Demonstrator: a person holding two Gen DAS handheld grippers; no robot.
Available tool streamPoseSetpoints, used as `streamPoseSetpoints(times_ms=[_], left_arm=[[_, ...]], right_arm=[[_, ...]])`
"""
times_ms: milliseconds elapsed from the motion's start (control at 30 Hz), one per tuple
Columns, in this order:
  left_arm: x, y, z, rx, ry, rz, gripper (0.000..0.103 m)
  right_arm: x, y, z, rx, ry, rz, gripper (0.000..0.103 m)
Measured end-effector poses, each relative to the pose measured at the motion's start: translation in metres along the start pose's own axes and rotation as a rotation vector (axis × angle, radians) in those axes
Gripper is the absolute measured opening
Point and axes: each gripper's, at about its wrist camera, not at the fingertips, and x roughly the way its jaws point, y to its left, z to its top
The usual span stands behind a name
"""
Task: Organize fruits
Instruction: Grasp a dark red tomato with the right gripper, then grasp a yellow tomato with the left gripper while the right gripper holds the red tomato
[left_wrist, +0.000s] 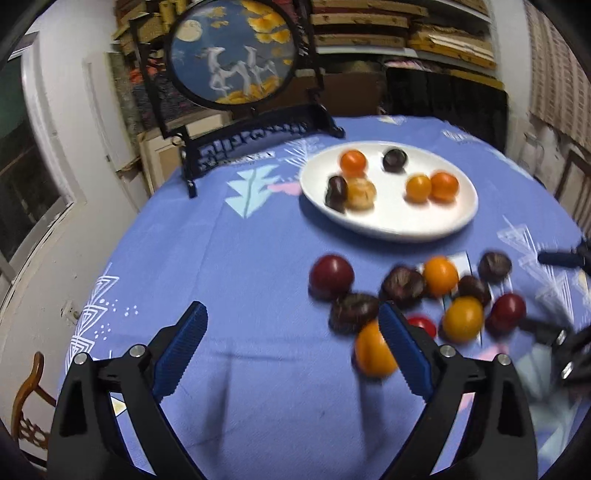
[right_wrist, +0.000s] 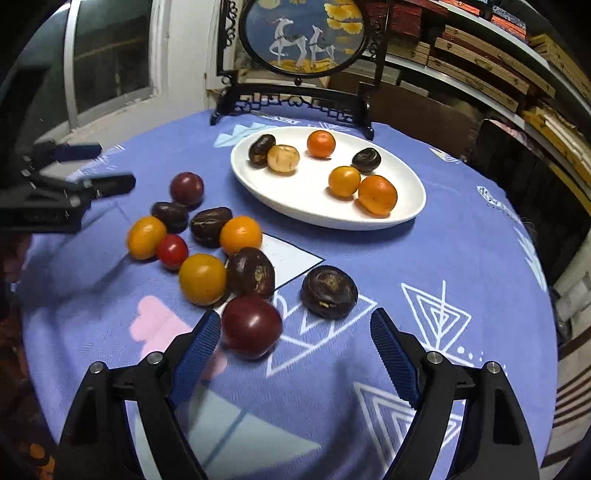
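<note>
A white oval plate (left_wrist: 388, 230) (right_wrist: 332, 221) holds several fruits: orange ones, dark brown ones and a pale one. In front of it, loose fruits lie in a cluster on the blue cloth, among them orange fruits (right_wrist: 202, 278), dark brown fruits (right_wrist: 328, 291) and a small red tomato (right_wrist: 171, 251). My left gripper (left_wrist: 291, 308) is open over bare cloth left of the cluster, and its right finger overlaps an orange fruit (left_wrist: 371, 350). My right gripper (right_wrist: 295, 316) is open, with a dark red plum (right_wrist: 251, 326) lying between its fingers, close to the left one.
A round embroidered deer screen on a black stand (left_wrist: 258, 136) (right_wrist: 295, 99) rises behind the plate. The table is round, and its edge falls away on the left and right. Shelves of stacked boxes (right_wrist: 480, 66) fill the background. A wooden chair (left_wrist: 29, 406) stands at lower left.
</note>
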Motion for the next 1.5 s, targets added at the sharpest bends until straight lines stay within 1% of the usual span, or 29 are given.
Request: streamPoseSetpoints(times_ms=[33,67,100,133,167,200,300,333,433,500,567,633,700,800,867,933,1100,1167,1233,1300,1333,1433,1467,1500], left_arm=[[-0.001,-0.002,-0.003,0.019,0.004,-0.018,0.091],[-0.001,-0.006,-0.007,0.053,0.008,-0.048,0.091],[-0.003,-0.01,-0.012,0.085,0.007,-0.068,0.091],[-0.004,-0.015,-0.016,0.121,0.003,-0.075,0.091],[-0.004,-0.02,-0.02,0.144,0.0,-0.074,0.091],[-0.004,-0.022,-0.022,0.159,-0.001,-0.076,0.091],[-0.001,-0.024,-0.026,0.162,0.016,-0.086,0.091],[0.002,-0.024,-0.026,0.163,0.025,-0.085,0.091],[0.012,-0.026,-0.025,0.159,0.05,-0.09,0.091],[0.02,-0.028,-0.023,0.153,0.069,-0.121,0.091],[0.027,-0.031,-0.022,0.145,0.088,-0.134,0.082],[0.039,-0.033,-0.02,0.128,0.128,-0.157,0.062],[0.044,-0.031,-0.018,0.096,0.143,-0.188,0.057],[0.045,-0.033,-0.014,0.081,0.142,-0.19,0.051],[0.044,-0.035,-0.014,0.084,0.139,-0.189,0.05],[0.041,-0.037,-0.015,0.092,0.138,-0.196,0.039],[0.031,-0.04,-0.021,0.13,0.145,-0.193,0.038],[0.032,-0.039,-0.021,0.126,0.151,-0.193,0.038],[0.034,-0.039,-0.02,0.123,0.15,-0.187,0.041],[0.038,-0.04,-0.018,0.116,0.156,-0.169,0.047],[0.038,-0.04,-0.018,0.116,0.156,-0.165,0.047],[0.038,-0.041,-0.017,0.115,0.151,-0.166,0.047],[0.038,-0.041,-0.016,0.116,0.148,-0.169,0.047],[0.037,-0.041,-0.016,0.116,0.148,-0.171,0.044]], right_arm=[[0.002,0.001,-0.001,-0.004,0.012,0.016,0.083],[0.005,0.003,-0.003,-0.013,0.026,0.031,0.078],[0.009,0.005,-0.001,-0.023,0.036,0.037,0.067],[0.015,0.008,-0.001,-0.034,0.046,0.048,0.06],[0.019,0.01,0.0,-0.038,0.055,0.063,0.046],[0.024,0.011,0.003,-0.037,0.064,0.073,0.038],[0.027,0.013,0.007,-0.036,0.061,0.09,0.038],[0.025,0.014,0.007,-0.043,0.055,0.106,0.038],[0.019,0.013,0.006,-0.046,0.049,0.119,0.038],[0.014,0.008,0.003,-0.026,0.049,0.126,0.038],[0.012,0.006,0.001,-0.023,0.054,0.118,0.038],[0.011,0.004,-0.002,-0.018,0.06,0.121,0.038],[0.011,0.003,-0.004,-0.016,0.061,0.121,0.038],[0.013,0.004,-0.004,-0.012,0.064,0.131,0.038],[0.015,0.006,-0.005,-0.015,0.068,0.134,0.038],[0.014,0.008,-0.005,-0.021,0.068,0.135,0.038],[0.011,0.009,-0.008,-0.04,0.082,0.133,0.038],[0.012,0.009,-0.007,-0.042,0.086,0.134,0.039],[0.014,0.01,-0.006,-0.048,0.091,0.126,0.04],[0.016,0.011,-0.003,-0.043,0.087,0.126,0.044],[0.018,0.012,-0.001,-0.042,0.085,0.124,0.044],[0.023,0.013,0.003,-0.046,0.08,0.117,0.044],[0.024,0.013,0.003,-0.051,0.078,0.109,0.04],[0.024,0.013,0.003,-0.058,0.077,0.107,0.038]])
